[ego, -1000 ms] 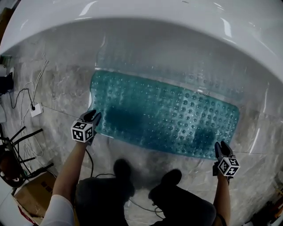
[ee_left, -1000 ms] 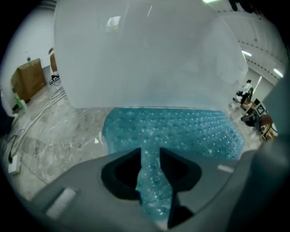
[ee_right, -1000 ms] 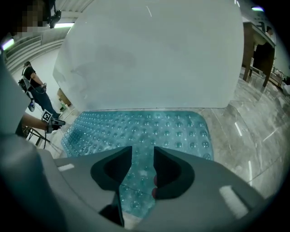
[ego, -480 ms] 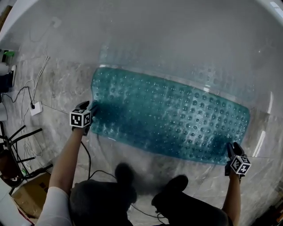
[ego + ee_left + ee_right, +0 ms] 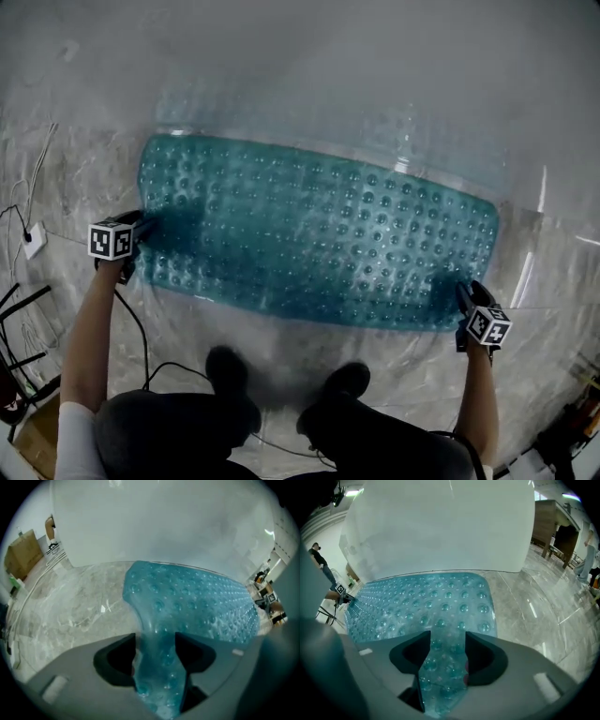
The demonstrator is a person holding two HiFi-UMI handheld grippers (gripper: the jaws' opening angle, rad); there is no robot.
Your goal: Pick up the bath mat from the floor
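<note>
The teal bubbled bath mat [image 5: 319, 234] lies spread on the marble floor beside the white bathtub [image 5: 328, 56]. My left gripper [image 5: 131, 230] is at the mat's near left corner. In the left gripper view that corner [image 5: 154, 667] rises as a strip between the jaws of the left gripper [image 5: 155, 653], which are opening and stand wide. My right gripper [image 5: 466, 292] is at the near right corner. Its jaws are opening too, and a strip of mat [image 5: 443, 667] still lies between them at the right gripper [image 5: 447, 653]. The pads no longer squeeze the mat.
The tub wall [image 5: 164, 522] rises just behind the mat. White cables and a socket box [image 5: 33, 239] lie on the floor at left. The person's shoes [image 5: 230, 361] stand near the mat's front edge. A cardboard box [image 5: 21, 552] stands far left, wooden furniture [image 5: 555, 527] far right.
The mat has come down and spread flatter against the tub. The left gripper has moved outward to the left with its corner; the right one stays at the right corner. The tub rim has left the view.
</note>
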